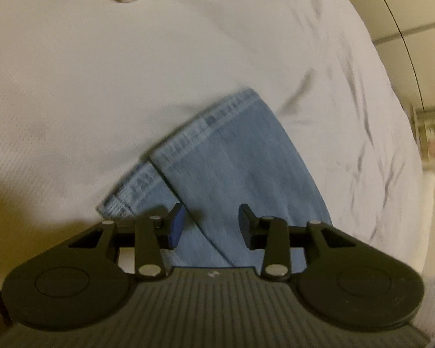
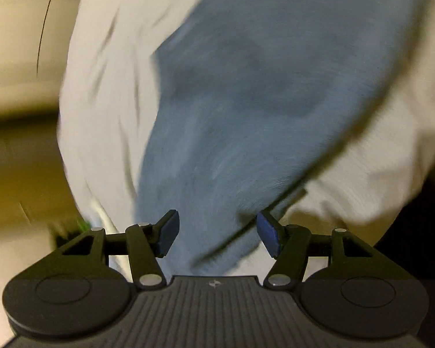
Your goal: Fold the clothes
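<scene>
Bed sheet: white, rumpled. Jeans lay on it, light-blue denim, stitched hems stacked, running under both tools. Left gripper and right gripper were both spread, denim in the gap, nothing pinched. Right view blurred. My call: catch both layers, keep edges aligned.

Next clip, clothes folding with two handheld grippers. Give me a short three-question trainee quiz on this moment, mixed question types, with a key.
1. True or false: the left gripper is clamped on the jeans.
2. What do the jeans lie on? A) bare wood B) white sheet C) tiled floor
3. Which wrist view is blurred, the left or the one showing the right gripper?

Key: 1 false, its jaws stand apart; 2 B; 3 right.
</scene>
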Demonstrator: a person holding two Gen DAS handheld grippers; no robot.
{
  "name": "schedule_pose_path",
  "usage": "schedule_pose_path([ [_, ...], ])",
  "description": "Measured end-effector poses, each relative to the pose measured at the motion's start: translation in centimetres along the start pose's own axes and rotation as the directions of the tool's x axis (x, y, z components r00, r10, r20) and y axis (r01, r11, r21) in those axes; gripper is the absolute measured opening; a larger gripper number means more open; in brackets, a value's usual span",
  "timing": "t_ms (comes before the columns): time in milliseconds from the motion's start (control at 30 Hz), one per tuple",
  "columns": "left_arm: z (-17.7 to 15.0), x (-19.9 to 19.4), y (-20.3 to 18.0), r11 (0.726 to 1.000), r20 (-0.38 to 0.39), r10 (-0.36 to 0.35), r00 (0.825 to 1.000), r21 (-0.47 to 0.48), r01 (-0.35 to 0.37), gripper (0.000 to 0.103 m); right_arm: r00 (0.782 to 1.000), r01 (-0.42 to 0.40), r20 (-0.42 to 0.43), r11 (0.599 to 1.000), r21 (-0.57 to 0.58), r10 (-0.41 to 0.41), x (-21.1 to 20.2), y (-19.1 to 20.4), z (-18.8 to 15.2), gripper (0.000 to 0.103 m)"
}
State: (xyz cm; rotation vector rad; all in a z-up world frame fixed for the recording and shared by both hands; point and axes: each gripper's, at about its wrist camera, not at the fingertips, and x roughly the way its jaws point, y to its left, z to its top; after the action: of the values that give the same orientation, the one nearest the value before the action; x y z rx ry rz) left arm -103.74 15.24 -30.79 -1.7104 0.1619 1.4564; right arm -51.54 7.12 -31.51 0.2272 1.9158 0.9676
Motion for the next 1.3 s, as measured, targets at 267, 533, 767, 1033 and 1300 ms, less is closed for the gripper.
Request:
schedule_pose_path([
  [267,0.5,2.1,1.6,0.993,0.047,-0.042,0.998,-0.109,0.047,0.033,0.991,-0.129,0.071,0.972,0.194,0.117,3.6,-4.2,-0.8,0.055],
  [533,-0.7,-1.9,0.9,0.983,0.144,-0.181,0.973,-0.003,0.184,0.0,0.993,-0.093,0.08,0.995,0.041,0.09,4.3,-2.0,-0.1,0.007],
  [767,-3.3,-2.6,3.3,0.991,0.153,-0.052,0.987,0.127,0.033,0.0,0.999,0.017,0.048,0.989,-0.146,-0.01,3.3,-0.6,-0.6,0.005],
  [1033,-4.5,-1.5,2.0,0.933,0.196,0.028,0.98,0.347,-0.096,0.009,0.99,0.137,0.07,0.961,-0.238,-0.124,5.2,-0.3,-0.9,0.002],
  [1300,-5.5,-2.9,-0.2,0.836,0.242,0.233,0.942,0.445,-0.321,0.03,0.963,0.269,0.111,0.881,-0.39,-0.245,4.3,3.1,-0.2,0.05],
])
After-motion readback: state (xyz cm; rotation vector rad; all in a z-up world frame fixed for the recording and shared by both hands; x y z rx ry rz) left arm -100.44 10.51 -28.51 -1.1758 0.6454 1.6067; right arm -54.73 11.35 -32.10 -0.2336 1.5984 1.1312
